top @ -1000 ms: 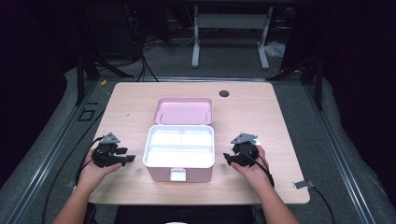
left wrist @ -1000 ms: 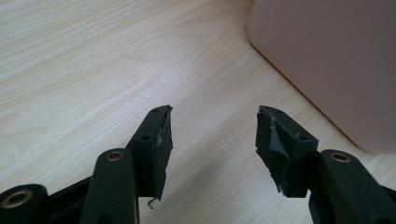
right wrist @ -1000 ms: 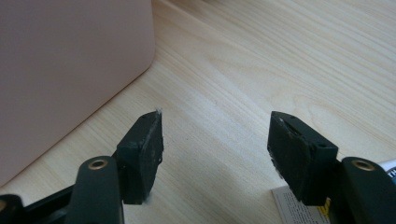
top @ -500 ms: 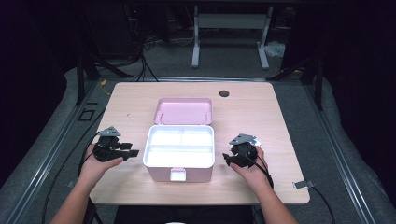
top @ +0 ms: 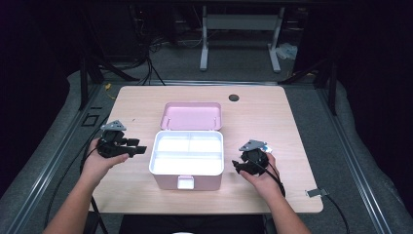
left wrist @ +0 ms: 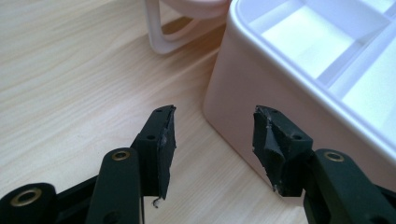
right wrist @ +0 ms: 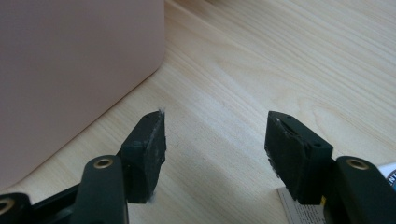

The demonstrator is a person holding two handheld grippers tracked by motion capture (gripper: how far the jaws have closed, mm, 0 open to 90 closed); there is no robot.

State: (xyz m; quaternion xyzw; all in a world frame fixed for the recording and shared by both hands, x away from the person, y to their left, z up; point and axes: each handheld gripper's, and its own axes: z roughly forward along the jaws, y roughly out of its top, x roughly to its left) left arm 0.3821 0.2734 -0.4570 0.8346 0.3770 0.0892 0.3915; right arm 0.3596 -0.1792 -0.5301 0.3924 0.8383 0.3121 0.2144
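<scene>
Box (top: 187, 158) is sitting open near the table's front edge, midway between its left and right edges, and I am flanking it with both grippers. My left gripper (top: 139, 150) is hovering just beside its left wall, jaws spread wide and holding nothing; my right gripper (top: 235, 166) is waiting just off its right wall, jaws likewise wide and empty. I am judging that the step is closing in on the box, so I am keeping each pair of jaws level with the walls and coming in squarely, not clipping the white tray's (left wrist: 322, 56) rim. Its long axis is running left to right along the front edge; the pink lid (top: 191, 116) is lying back toward the far edge, the latch (top: 185, 182) facing me.
</scene>
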